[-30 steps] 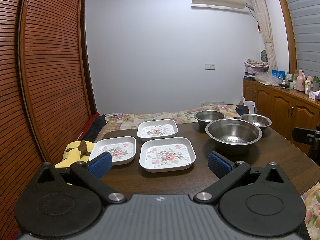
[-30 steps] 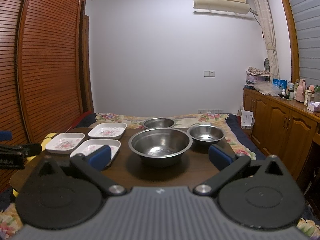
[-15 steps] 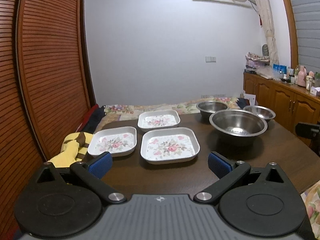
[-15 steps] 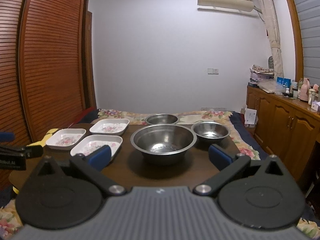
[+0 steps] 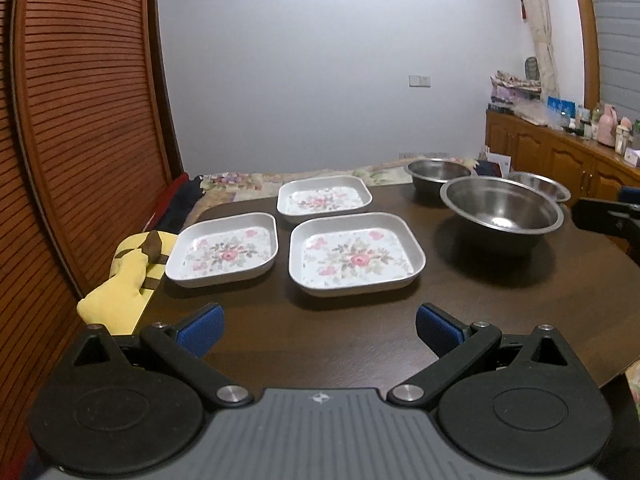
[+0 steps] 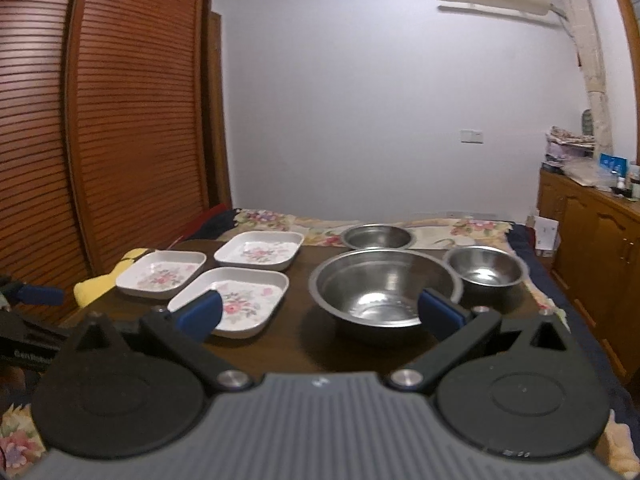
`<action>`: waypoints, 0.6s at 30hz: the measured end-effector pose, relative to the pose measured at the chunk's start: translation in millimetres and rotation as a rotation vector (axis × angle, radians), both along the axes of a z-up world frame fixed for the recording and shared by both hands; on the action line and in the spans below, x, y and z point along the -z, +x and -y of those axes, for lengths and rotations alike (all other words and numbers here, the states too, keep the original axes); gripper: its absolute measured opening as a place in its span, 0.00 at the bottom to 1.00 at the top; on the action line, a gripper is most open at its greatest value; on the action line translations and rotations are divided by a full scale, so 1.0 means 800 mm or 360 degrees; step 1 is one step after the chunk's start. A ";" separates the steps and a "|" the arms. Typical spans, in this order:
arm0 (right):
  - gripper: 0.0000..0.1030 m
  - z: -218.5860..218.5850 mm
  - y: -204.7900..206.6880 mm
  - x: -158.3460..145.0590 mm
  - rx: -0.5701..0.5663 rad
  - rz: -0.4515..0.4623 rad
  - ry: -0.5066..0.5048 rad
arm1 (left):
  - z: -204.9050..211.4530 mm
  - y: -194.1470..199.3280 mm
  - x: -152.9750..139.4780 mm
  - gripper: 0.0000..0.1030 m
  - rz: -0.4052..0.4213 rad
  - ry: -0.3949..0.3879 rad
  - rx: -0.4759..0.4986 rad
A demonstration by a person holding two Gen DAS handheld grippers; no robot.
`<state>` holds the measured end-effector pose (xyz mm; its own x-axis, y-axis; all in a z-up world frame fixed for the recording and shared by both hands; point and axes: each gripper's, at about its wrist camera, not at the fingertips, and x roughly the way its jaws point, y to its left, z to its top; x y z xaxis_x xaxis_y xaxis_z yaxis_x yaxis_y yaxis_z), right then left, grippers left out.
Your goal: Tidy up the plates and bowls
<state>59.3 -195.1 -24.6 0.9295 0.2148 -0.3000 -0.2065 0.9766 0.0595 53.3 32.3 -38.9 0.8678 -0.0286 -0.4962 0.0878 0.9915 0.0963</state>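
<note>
Both claws gape wide, empty: left claw [image 5: 318,326] faces the white floral square plate [image 5: 356,258] at 12 o'clock; I'd pinch its near rim squarely.
</note>
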 end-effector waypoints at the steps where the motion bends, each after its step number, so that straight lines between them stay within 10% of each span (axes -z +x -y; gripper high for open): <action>1: 1.00 -0.005 0.005 0.002 -0.0018 -0.0009 -0.0004 | -0.002 0.002 0.002 1.00 -0.0007 -0.0006 0.0001; 18: 1.00 -0.061 0.064 0.012 -0.0206 -0.0104 -0.0039 | -0.056 0.063 0.019 1.00 -0.0148 -0.0037 -0.0024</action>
